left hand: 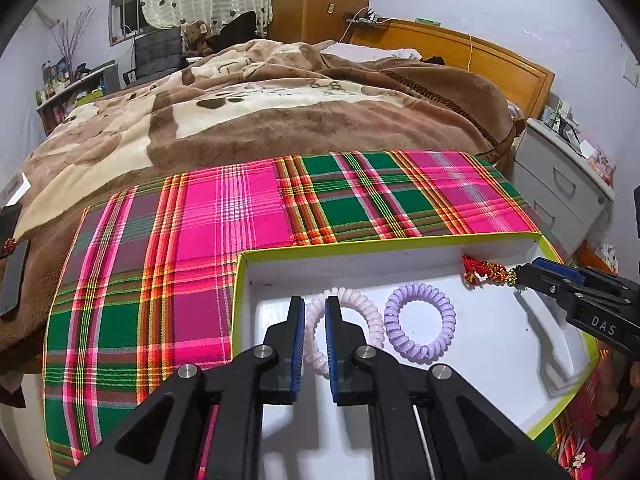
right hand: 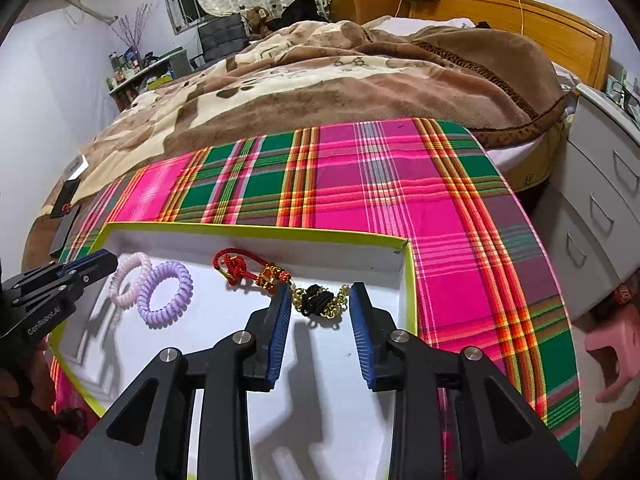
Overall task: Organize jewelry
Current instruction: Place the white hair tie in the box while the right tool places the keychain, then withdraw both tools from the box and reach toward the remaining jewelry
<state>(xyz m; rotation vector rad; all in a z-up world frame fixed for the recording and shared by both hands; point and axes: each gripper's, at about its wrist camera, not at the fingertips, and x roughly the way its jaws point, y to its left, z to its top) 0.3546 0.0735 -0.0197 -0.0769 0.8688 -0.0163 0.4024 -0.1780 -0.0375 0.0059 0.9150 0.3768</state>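
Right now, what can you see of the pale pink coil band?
The pale pink coil band is a glossy, plastic-looking spiral ring. It lies flat on the white floor of the box, its side against the purple coil band. The left claw is nearly shut on its near-left part.

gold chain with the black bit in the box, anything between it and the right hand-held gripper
Nothing visible. The gold chain lies on the bare floor of the box, just ahead of the open right hand-held gripper, in line with the gap between its fingers.
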